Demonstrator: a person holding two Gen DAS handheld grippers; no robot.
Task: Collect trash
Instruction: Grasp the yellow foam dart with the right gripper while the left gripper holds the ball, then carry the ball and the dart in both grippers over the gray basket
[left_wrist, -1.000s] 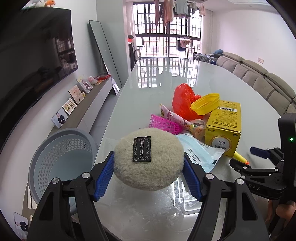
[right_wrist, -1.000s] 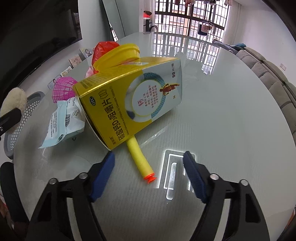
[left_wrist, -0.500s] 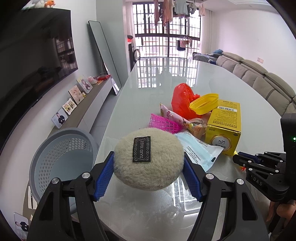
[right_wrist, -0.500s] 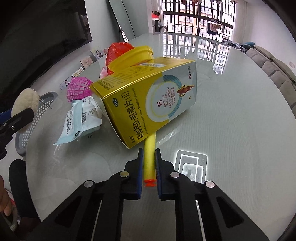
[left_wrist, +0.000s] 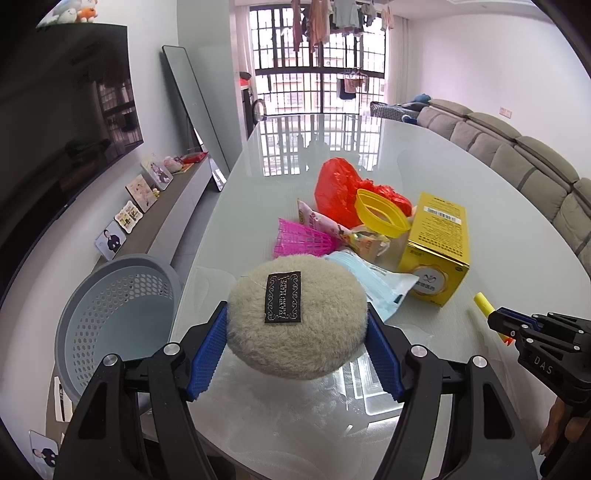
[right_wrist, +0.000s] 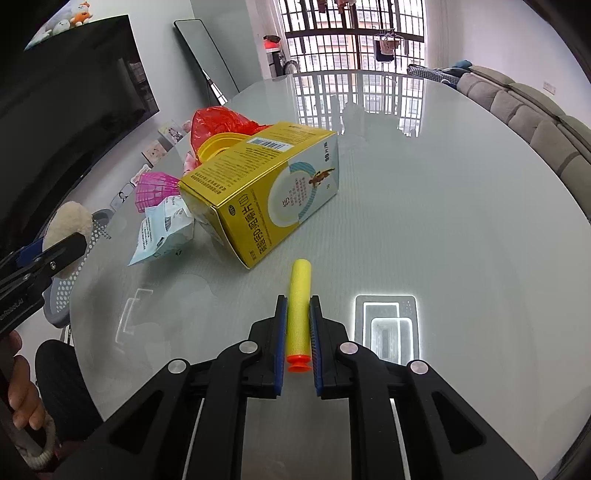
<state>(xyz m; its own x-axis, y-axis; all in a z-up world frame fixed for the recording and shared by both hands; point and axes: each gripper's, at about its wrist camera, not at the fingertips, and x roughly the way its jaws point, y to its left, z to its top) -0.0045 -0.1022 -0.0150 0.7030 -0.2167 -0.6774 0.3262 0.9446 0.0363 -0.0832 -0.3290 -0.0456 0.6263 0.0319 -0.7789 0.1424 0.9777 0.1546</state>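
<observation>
The right claw (right_wrist: 297, 334) is clamped tight on a yellow foam dart (right_wrist: 298, 295): its blue pads press on both sides of the shaft, the orange tip sits back between the fingers toward the camera, and the yellow end sticks out forward past the fingertips. The dart lies clear of the yellow box (right_wrist: 258, 199), which rests on its side on the glass tabletop (right_wrist: 424, 206) just ahead

The left claw (left_wrist: 297, 345) holds a round beige fluffy puff (left_wrist: 295, 317) with a black label on top, its pads pressed into the puff's two sides at a wide spread. The puff hangs above the near edge of the tabletop, with a grey perforated basket (left_wrist: 110, 302) on the floor just to the left

Ahead on the tabletop lies the rest of the pile: a pale blue packet (left_wrist: 376, 280) touching the box, a pink mesh piece (left_wrist: 303, 240), a yellow lid (left_wrist: 380, 218) and a red plastic bag (left_wrist: 340, 188)
</observation>
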